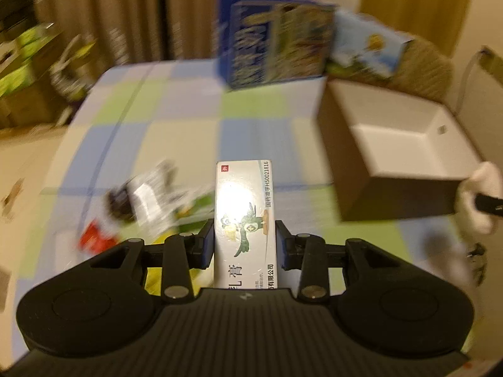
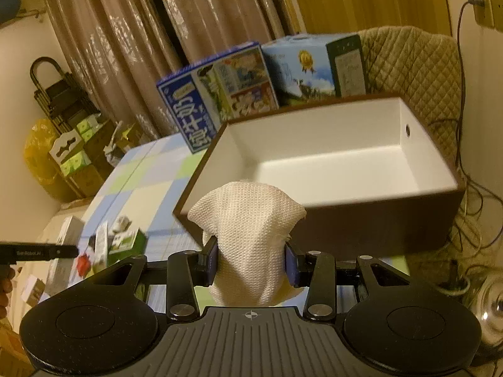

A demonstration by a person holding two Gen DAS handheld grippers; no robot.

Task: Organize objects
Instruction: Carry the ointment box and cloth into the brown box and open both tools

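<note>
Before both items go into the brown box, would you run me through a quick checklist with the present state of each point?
1. Left gripper shut on the ointment carton: ok.
2. Right gripper shut on the white cloth pouch: ok.
3. Brown box open on top, inside bare: ok.
4. Pouch at the box's near wall, not yet over the opening: not ok.
5. Carton over the opening: not ok, it is left of the box.
6. Grip firmness: cannot tell.

The medicine carton (image 1: 243, 216) is glossy printed card with a bright glare patch. The pouch (image 2: 248, 238) is coarse off-white woven cloth, matt. The open box (image 2: 330, 163) has smooth matt white inner walls and dark brown outer faces. The gripper bodies are matt black ribbed plastic.
</note>
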